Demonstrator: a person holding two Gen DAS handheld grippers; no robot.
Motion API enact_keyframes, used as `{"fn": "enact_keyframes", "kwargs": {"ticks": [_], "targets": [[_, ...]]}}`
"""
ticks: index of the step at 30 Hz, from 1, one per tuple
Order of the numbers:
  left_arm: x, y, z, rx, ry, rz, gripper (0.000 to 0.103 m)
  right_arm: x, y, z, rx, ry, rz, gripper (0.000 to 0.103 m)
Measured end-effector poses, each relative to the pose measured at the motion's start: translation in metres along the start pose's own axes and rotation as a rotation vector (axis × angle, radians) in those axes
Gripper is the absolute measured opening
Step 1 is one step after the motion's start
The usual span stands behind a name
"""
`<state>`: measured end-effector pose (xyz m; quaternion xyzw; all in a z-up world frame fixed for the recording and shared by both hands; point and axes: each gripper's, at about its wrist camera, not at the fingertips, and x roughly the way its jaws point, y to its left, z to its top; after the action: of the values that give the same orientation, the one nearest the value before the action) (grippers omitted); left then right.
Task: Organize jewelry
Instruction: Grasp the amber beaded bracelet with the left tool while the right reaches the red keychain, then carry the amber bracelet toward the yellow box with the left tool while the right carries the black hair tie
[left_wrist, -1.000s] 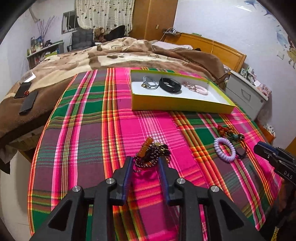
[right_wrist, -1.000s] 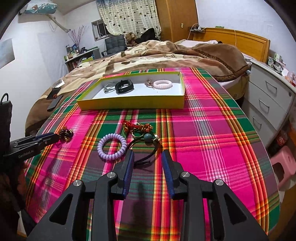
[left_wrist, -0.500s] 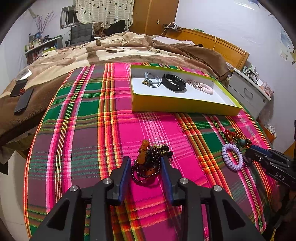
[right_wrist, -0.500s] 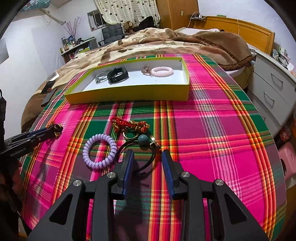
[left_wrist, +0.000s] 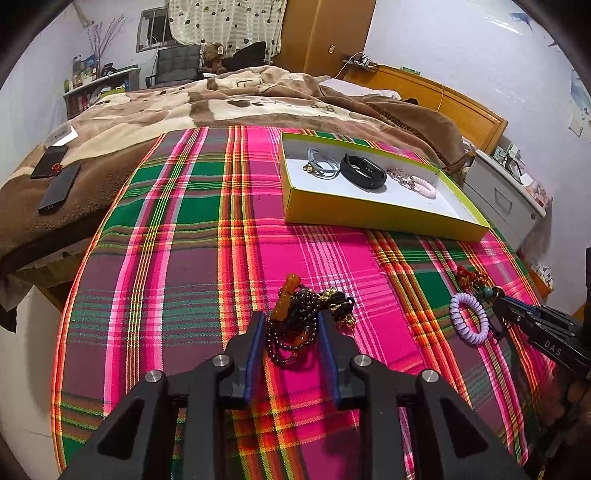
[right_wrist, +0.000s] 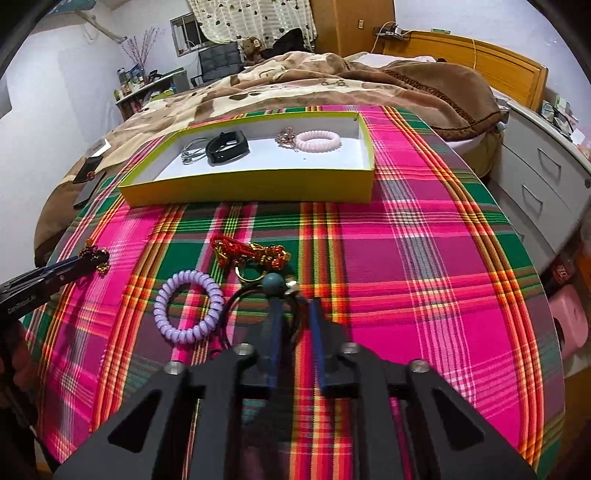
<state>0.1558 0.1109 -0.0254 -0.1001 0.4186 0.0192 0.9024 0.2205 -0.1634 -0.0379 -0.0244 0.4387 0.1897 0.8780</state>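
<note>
Yellow box (right_wrist: 258, 184) holds four pieces; beaded bracelet (left_wrist: 293, 325), lilac coil (right_wrist: 190, 308), red charm (right_wrist: 251, 253), black cord (right_wrist: 255, 317) remain on tabletop (right_wrist: 443, 295), both jaws spread astride theirs.

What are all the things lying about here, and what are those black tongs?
Tray: one, yellow-green, far side of cloth.
Grey bracelet: one, in tray, left.
Black band: one, in tray, beside it.
Pink coil bracelet: one, in tray, right.
Dark bead bracelet: one, with amber beads, on cloth.
Purple coil bracelet: one, on cloth.
Red-gold chain: one, on cloth.
Black cord with teal bead: one, on cloth.
Plaid cloth: one, pink-green.
Left hand-held gripper: black, open around beads.
Right hand-held gripper: black, open over cord.
</note>
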Motion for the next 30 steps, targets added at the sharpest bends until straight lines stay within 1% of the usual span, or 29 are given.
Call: {"fn": "enact_keyframes", "kwargs": {"ticks": [1,3,5,8,18,20,21,30], "targets": [[0.0,0.0,0.0,0.001,0.002,-0.001,0.026,0.0,-0.001,0.0,0.001,-0.001,0.002,0.009],[0.003,-0.001,0.001,0.005,0.013,0.001,0.019,0.0,-0.001,0.0,0.0,-0.002,0.0,0.008],[0.004,-0.002,0.001,0.014,0.018,0.005,0.018,-0.001,-0.001,-0.001,-0.005,-0.004,0.0,0.007],[0.004,-0.005,0.001,0.03,0.02,0.02,0.01,-0.002,-0.001,-0.003,-0.003,-0.006,0.003,0.007],[-0.013,-0.012,-0.006,0.074,-0.024,0.037,0.009,-0.013,-0.004,-0.011,0.015,-0.015,0.022,0.007],[-0.016,-0.013,-0.009,0.076,-0.028,0.034,0.008,-0.015,-0.004,-0.012,0.014,-0.02,0.024,0.007],[-0.018,-0.012,-0.009,0.075,-0.031,0.033,0.007,-0.017,-0.004,-0.013,0.014,-0.024,0.025,0.007],[-0.042,-0.01,-0.016,0.069,-0.068,0.02,0.007,-0.034,-0.003,-0.015,0.018,-0.053,0.036,0.007]]}}
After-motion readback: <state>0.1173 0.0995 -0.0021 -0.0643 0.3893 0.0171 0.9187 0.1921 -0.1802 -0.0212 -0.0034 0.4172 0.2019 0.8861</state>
